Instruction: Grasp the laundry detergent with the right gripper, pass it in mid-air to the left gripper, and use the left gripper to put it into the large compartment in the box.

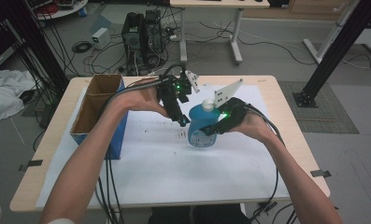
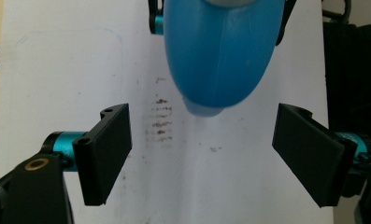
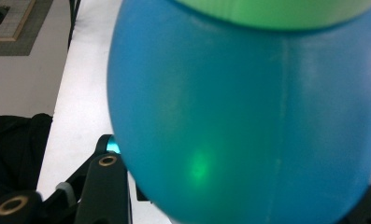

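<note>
A: Two tongs, one bottle. Reading from the left: a cardboard box (image 1: 96, 109) stands open-topped at the left edge of the surface (image 1: 174, 177), well apart from the work. Next come the left tongs (image 1: 183, 122), pointing down with the jaws spread wide and nothing between them; in the left gripper view the blue bottle (image 2: 220, 56) sits ahead of the pads, not touched.

B: And the bottle itself?

A: The blue bottle (image 1: 203, 123) is near the middle of the white sheet, tilted, with its pale cap (image 1: 208, 104) uppermost. The right tongs (image 1: 210, 130) are clenched on its lower body from the right; the right gripper view shows the blue wall pressed close against them. Whether its base rests on the sheet cannot be told.

B: Which step is this?

A: Likely a steadying hold: right tongs fix the bottle while the left approach. The next move probably calls for the left tongs to come level with the cap or neck, centre it between the pads, then close without knocking the bottle askew.
</note>
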Motion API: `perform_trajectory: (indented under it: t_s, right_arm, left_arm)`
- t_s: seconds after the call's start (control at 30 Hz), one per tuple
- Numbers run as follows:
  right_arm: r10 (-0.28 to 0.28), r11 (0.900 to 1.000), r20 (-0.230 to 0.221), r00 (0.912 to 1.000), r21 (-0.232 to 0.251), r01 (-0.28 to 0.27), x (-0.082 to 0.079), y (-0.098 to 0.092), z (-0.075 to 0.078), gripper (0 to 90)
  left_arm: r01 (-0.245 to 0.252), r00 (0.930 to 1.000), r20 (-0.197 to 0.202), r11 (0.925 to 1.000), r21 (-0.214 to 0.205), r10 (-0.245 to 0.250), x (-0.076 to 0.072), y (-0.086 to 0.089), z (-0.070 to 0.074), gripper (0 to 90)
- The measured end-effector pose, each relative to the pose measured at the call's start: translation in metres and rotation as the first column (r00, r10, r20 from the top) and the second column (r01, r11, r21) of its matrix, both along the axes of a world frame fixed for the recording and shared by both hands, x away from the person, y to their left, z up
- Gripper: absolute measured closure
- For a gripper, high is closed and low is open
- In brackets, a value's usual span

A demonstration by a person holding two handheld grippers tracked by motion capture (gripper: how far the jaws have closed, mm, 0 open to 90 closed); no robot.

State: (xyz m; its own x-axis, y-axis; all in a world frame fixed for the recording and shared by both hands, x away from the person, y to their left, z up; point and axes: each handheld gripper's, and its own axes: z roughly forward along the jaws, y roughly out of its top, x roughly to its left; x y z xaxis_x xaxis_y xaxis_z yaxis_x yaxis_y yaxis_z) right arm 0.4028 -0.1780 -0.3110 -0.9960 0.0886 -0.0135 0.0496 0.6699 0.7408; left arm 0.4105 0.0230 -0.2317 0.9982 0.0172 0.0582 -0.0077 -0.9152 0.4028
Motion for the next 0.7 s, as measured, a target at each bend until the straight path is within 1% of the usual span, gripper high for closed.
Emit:
perform_trajectory:
  t_s: [0.03, 0.07, 0.1, 0.13, 0.17, 0.2, 0.23, 0.27, 0.3, 0.33, 0.37, 0.4, 0.43, 0.47, 0.57, 0.6, 0.63, 0.7]
  right_arm:
    - [0.007, 0.9999, 0.003, 1.0, -0.011, -0.007, 0.0, 0.0, 0.0, 47.0]
    - [0.008, 0.9997, -0.022, 0.9997, -0.021, -0.009, -0.001, 0.001, 0.0, 47.0]
    - [0.026, 0.9996, -0.002, 0.9997, -0.014, -0.026, 0.001, 0.001, -0.001, 47.1]
    - [0.019, 0.9997, 0.0, 0.9998, -0.015, -0.019, 0.001, 0.002, -0.001, 47.0]
    - [0.033, 0.9994, 0.015, 0.9993, -0.009, -0.033, 0.002, 0.002, -0.002, 47.0]
    - [0.037, 0.9992, 0.051, 0.998, 0.012, -0.038, 0.004, 0.004, -0.003, 47.0]
    - [0.04, 0.9992, 0.017, 0.9991, -0.005, -0.04, 0.002, 0.004, -0.003, 47.0]
    - [0.037, 0.9993, 0.006, 0.9993, -0.007, -0.037, 0.002, 0.005, -0.003, 47.0]
    - [0.038, 0.9993, 0.015, 0.9992, -0.004, -0.038, 0.002, 0.005, -0.003, 47.0]
    - [0.03, 0.9995, 0.01, 0.9995, -0.006, -0.03, 0.002, 0.005, -0.003, 47.0]
    - [0.038, 0.9992, 0.039, 0.9985, 0.007, -0.039, 0.004, 0.006, -0.004, 47.0]
    - [0.038, 0.999, 0.049, 0.9981, 0.021, -0.039, 0.004, 0.006, -0.005, 46.9]
    - [0.038, 0.999, 0.049, 0.9981, 0.021, -0.039, 0.004, 0.006, -0.005, 46.9]
    - [0.039, 0.9992, 0.013, 0.9991, 0.004, -0.04, 0.002, 0.006, -0.005, 47.0]
    - [0.038, 0.9993, 0.017, 0.9991, 0.0, -0.038, 0.002, 0.007, -0.006, 46.9]
    - [0.039, 0.9992, 0.018, 0.9991, 0.0, -0.039, 0.002, 0.007, -0.006, 46.9]
    - [0.031, 0.9995, 0.013, 0.9994, 0.001, -0.032, 0.002, 0.007, -0.006, 46.9]
    - [0.037, 0.9993, 0.016, 0.9992, 0.002, -0.037, 0.002, 0.007, -0.006, 46.9]
  left_arm:
    - [-0.003, 1.0, -0.003, 1.0, -0.004, 0.003, -0.001, -0.002, -0.001, 19.9]
    - [-0.006, 1.0, -0.006, 1.0, -0.004, 0.006, -0.002, -0.004, -0.002, 19.9]
    - [-0.003, 0.9999, -0.01, 0.9999, -0.014, 0.003, -0.003, -0.006, -0.003, 19.9]
    - [0.0, 0.9999, -0.01, 0.9998, -0.018, 0.0, -0.003, -0.008, -0.003, 19.9]
    - [0.0, 0.9999, -0.01, 0.9998, -0.018, 0.0, -0.003, -0.008, -0.003, 19.9]
    - [0.004, 1.0, -0.009, 0.9997, -0.026, -0.004, -0.003, -0.012, -0.004, 19.9]
    - [0.003, 0.9999, -0.014, 0.9997, -0.025, -0.003, -0.003, -0.014, -0.004, 19.9]
    - [0.002, 0.9999, -0.014, 0.9996, -0.03, -0.003, -0.004, -0.016, -0.005, 19.9]
    - [0.004, 0.9998, -0.017, 0.9996, -0.028, -0.004, -0.005, -0.019, -0.005, 19.9]
    - [0.01, 0.9999, -0.011, 0.9998, -0.019, -0.01, -0.005, -0.021, -0.006, 19.9]
    - [0.012, 0.9999, -0.012, 0.9998, -0.019, -0.012, -0.005, -0.023, -0.006, 19.9]
    - [0.009, 0.9999, -0.01, 0.9998, -0.016, -0.009, -0.005, -0.025, -0.007, 19.9]
    - [0.009, 0.9999, -0.01, 0.9998, -0.016, -0.009, -0.005, -0.025, -0.007, 19.9]
    - [0.0, 0.9998, -0.019, 0.9999, -0.017, 0.0, -0.004, -0.028, -0.008, 20.0]
    - [-0.007, 0.9995, -0.03, 0.9998, -0.016, 0.006, -0.004, -0.031, -0.01, 20.0]
    - [0.001, 0.9997, -0.023, 0.9999, -0.011, -0.001, -0.004, -0.033, -0.01, 20.0]
    - [0.0, 0.9997, -0.025, 0.9999, -0.015, 0.0, -0.005, -0.034, -0.011, 20.2]
    - [0.002, 0.9996, -0.028, 0.9998, -0.017, -0.003, -0.005, -0.035, -0.011, 20.3]
